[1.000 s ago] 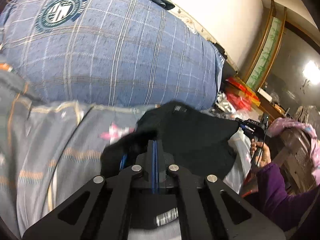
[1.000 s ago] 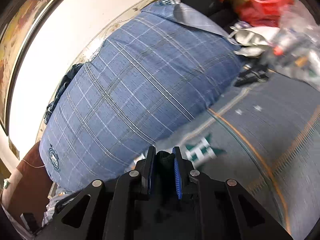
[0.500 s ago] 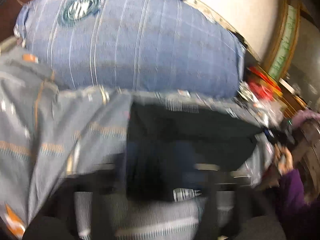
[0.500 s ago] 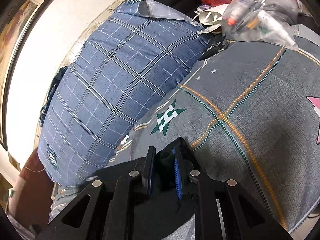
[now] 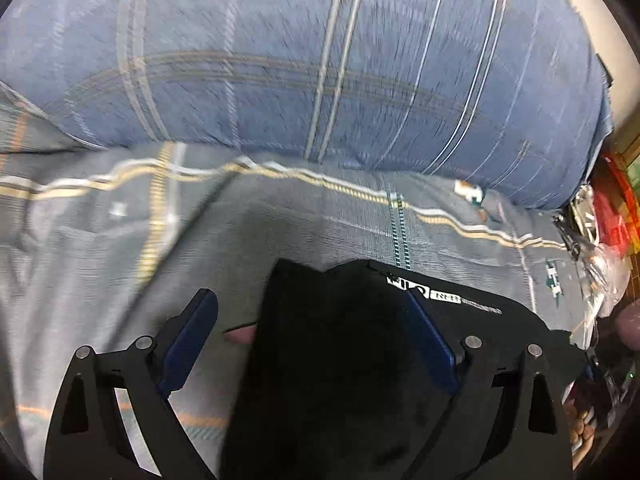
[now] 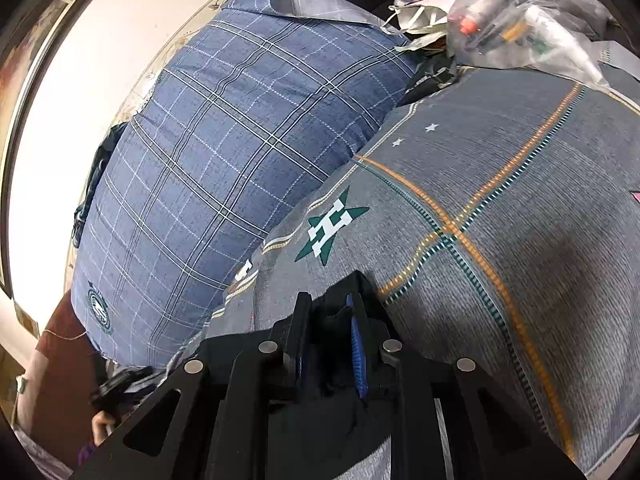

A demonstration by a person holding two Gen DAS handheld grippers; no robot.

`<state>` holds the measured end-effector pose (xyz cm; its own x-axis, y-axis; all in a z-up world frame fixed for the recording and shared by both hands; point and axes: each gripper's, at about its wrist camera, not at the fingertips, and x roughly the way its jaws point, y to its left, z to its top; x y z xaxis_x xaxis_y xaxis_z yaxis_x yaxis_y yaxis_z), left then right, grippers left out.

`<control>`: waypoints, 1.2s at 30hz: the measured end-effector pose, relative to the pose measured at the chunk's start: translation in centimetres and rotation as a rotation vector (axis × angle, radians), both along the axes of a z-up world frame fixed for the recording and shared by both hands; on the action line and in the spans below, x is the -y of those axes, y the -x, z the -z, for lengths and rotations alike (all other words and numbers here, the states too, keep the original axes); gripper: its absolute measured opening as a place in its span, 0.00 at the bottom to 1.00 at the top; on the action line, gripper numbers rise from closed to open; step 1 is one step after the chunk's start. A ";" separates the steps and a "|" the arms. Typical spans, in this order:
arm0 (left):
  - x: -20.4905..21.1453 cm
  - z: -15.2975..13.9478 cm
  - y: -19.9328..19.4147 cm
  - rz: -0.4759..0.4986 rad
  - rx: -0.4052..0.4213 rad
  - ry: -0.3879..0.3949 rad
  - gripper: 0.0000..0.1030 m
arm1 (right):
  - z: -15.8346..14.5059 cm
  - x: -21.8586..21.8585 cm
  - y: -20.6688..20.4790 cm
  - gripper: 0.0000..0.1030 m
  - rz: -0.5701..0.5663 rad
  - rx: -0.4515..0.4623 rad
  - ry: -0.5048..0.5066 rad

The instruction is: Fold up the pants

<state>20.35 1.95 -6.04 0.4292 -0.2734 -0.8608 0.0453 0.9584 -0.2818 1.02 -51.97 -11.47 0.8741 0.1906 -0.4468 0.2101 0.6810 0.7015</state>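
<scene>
The black pants [image 5: 340, 360] lie on the grey patterned bed sheet [image 5: 120, 240], a white label showing at their far edge. My left gripper [image 5: 308, 296] hangs over them with its jaws wide and still opening; the blue pads [image 5: 188, 344] stand apart from the cloth, which lies below and between them. In the right wrist view my right gripper [image 6: 328, 304] is shut on a bunched fold of the black pants [image 6: 332, 412], low over the bed sheet [image 6: 520, 200].
A big blue plaid pillow [image 5: 320, 60] fills the far side of the bed, the same pillow [image 6: 240, 140] in the right wrist view. Plastic bags and red packets [image 6: 520, 20] crowd the bed's far corner. A hand [image 6: 102, 424] shows at lower left.
My left gripper let go of the pants, opened wide and swung down toward the pillow; the cloth now lies flat. The right gripper sank a little, still shut on the fabric.
</scene>
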 end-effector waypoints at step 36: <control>-3.5 -2.1 24.3 0.380 0.341 -0.076 0.17 | -1.0 1.1 1.8 0.31 0.018 0.054 -0.015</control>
<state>-3.96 5.44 -3.98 0.5713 -0.4070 -0.7127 0.4716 0.8735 -0.1209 -0.79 -53.03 -10.50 0.9003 0.1810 -0.3959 0.1835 0.6669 0.7222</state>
